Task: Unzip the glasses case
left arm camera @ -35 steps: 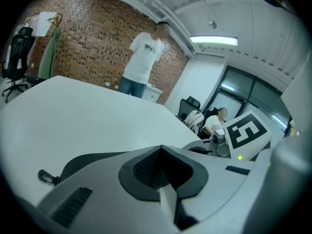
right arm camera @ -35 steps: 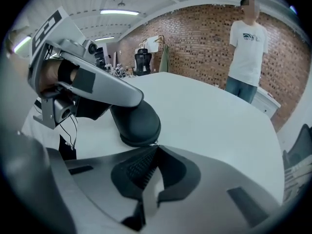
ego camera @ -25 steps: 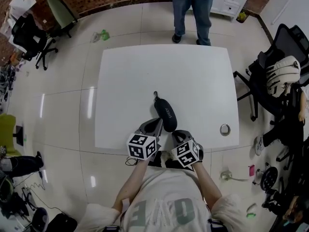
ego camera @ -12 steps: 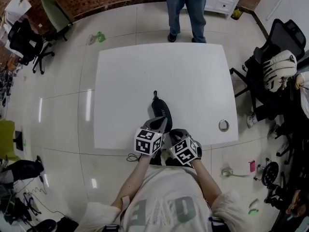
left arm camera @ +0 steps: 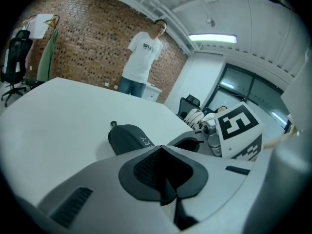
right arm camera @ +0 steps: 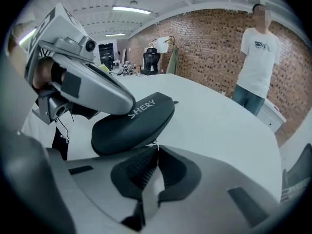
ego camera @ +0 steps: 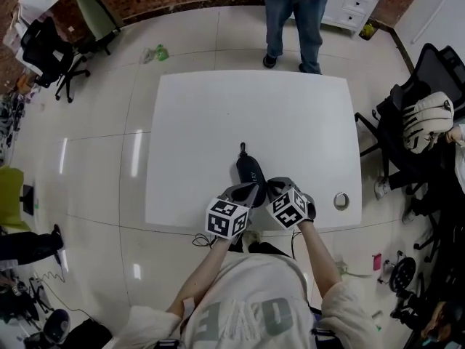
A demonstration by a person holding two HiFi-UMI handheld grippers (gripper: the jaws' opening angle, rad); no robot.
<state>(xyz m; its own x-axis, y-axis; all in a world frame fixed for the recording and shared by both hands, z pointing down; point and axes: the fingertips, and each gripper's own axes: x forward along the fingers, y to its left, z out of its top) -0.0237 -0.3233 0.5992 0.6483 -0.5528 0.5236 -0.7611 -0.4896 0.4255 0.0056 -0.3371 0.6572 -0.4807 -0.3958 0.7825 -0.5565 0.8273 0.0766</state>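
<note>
The black glasses case [ego camera: 250,173] lies closed near the front edge of the white table [ego camera: 196,122], its little loop end pointing away toward a person [ego camera: 294,13] standing at the far side. And there's the left gripper [ego camera: 253,189], clenched on nothing, its tip resting on the case's near top by the white lettering. The right gripper [ego camera: 273,185] is clamped tight too, nose right at the case's near edge, though I can't tell whether it pinches the zipper pull.

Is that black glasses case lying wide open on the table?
No, the glasses case lies with its two halves closed together on the table.
</note>
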